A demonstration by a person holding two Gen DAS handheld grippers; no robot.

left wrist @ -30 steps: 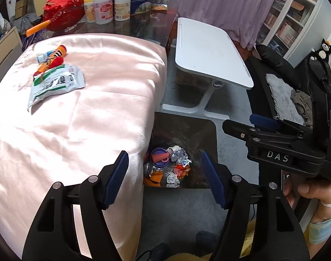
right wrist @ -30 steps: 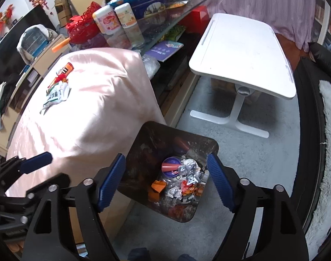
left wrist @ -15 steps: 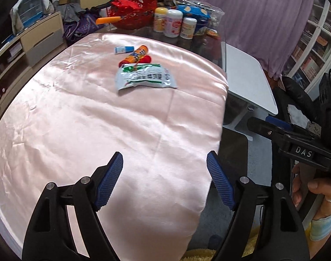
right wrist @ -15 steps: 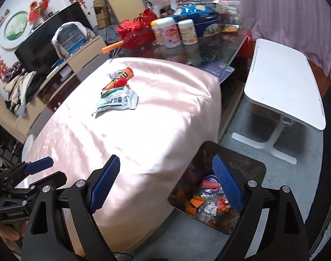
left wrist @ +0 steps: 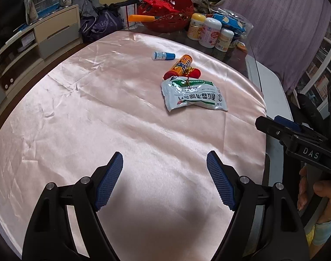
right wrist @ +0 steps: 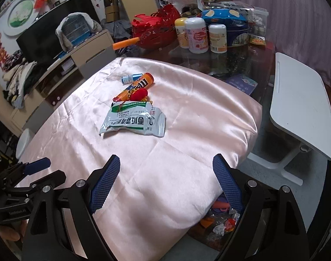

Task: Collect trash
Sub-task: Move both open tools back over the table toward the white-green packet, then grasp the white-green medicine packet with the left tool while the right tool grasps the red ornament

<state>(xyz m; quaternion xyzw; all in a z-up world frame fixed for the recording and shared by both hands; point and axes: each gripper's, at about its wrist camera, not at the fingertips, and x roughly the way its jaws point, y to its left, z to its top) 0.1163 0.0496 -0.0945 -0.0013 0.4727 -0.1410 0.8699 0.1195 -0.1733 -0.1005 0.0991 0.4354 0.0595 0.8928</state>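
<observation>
Both views look down over a table draped in a pink satin cloth [left wrist: 100,130]. The left gripper [left wrist: 164,181] hangs above the bare near part of the cloth, its jaws wide and just opened further, with nothing between them. The right gripper [right wrist: 166,182] hangs beside it over the table's near edge, jaws likewise wide and just opened further, also empty.

The trash lies well ahead of both pairs of tongs, toward the far side of the cloth: 1 crumpled white-and-green wrapper [left wrist: 192,95] nearest, then 1 orange tube [left wrist: 179,65] and 1 red ornament [left wrist: 194,72] touching the wrapper's far edge, and 1 small blue-and-white bottle [left wrist: 163,55] just beyond.

The dark bin [right wrist: 219,219], holding foil and coloured scraps, stands on the floor below the right gripper's right finger. A white side table [right wrist: 302,108] stands to the right.
</observation>
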